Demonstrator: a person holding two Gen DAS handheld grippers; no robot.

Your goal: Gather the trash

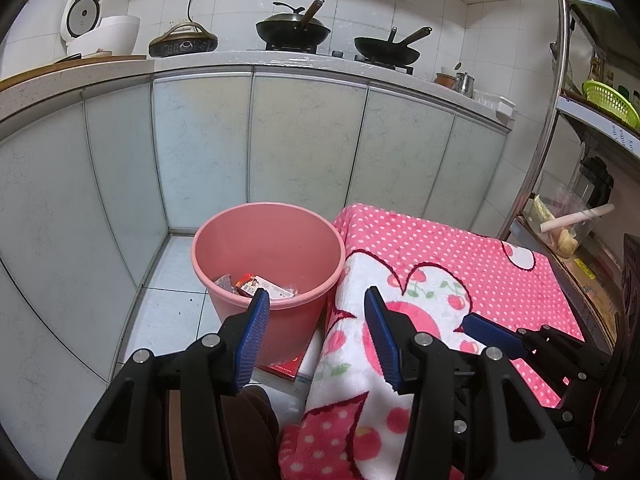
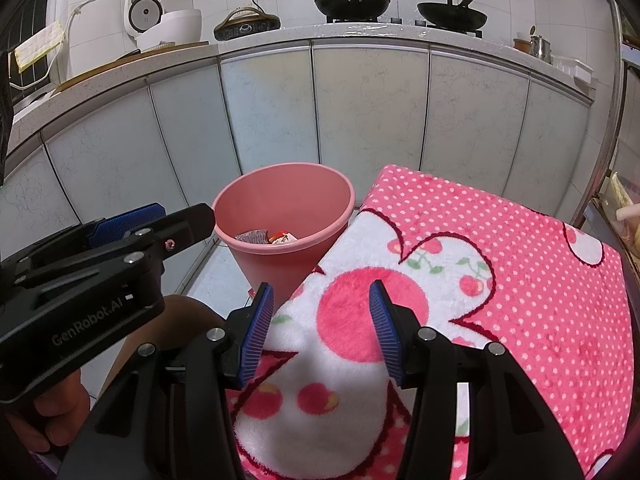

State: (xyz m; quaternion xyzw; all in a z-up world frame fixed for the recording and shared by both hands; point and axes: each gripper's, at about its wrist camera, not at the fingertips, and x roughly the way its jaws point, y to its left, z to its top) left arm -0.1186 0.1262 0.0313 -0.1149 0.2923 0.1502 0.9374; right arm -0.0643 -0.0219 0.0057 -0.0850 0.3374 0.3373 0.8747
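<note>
Left wrist: trash (image 1: 256, 285) in bucket (image 1: 224, 236), beyond empty left claw (image 1: 316, 312).

"GenRobot.AI" in grey on the black body of the left gripper (image 2: 132, 220) (right wrist view). Print on wrappers (image 1: 256, 285) in pink bucket (image 1: 268, 216) is too small to read.

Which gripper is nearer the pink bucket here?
Left. The left gripper hangs open just beside the pink bucket, one finger in front of its near rim. The right gripper, also open and empty, hangs over the pink blanket, further from the bucket.
</note>
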